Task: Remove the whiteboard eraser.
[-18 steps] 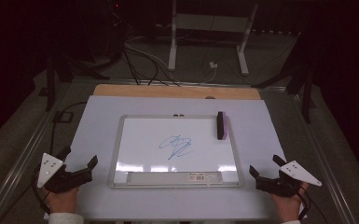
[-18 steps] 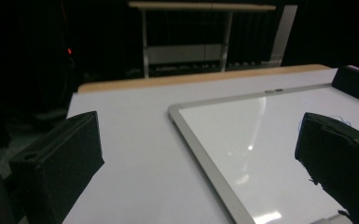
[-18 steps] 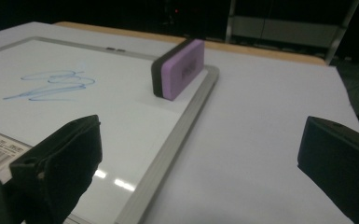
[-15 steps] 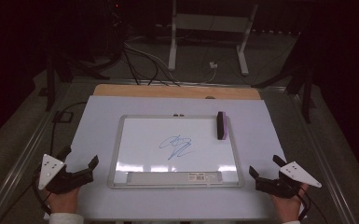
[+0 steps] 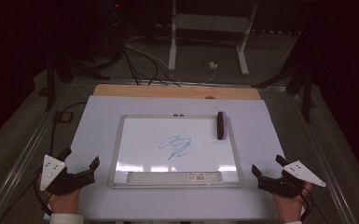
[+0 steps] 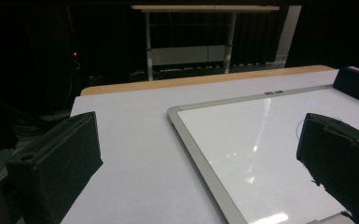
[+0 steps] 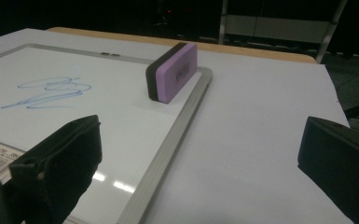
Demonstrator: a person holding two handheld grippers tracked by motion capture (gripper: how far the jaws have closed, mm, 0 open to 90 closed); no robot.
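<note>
A whiteboard (image 5: 140,140) with a silver frame lies in the middle of the white table, a blue scribble (image 5: 177,145) at its centre. A purple and black eraser (image 5: 222,124) stands on edge at the board's far right corner; the right gripper view shows this eraser (image 7: 173,71) beyond the jaws. My left gripper (image 5: 81,161) rests open at the table's near left, beside the board's left edge, with nothing between its jaws. My right gripper (image 5: 268,165) rests open at the near right, off the board's right corner, and holds nothing.
The whiteboard's frame (image 6: 193,144) runs between the left jaws. A wooden strip (image 5: 177,91) borders the table's far edge. Cables (image 5: 140,60) and a metal stand (image 5: 205,32) are on the dark floor beyond. Bare table (image 7: 256,130) lies right of the board.
</note>
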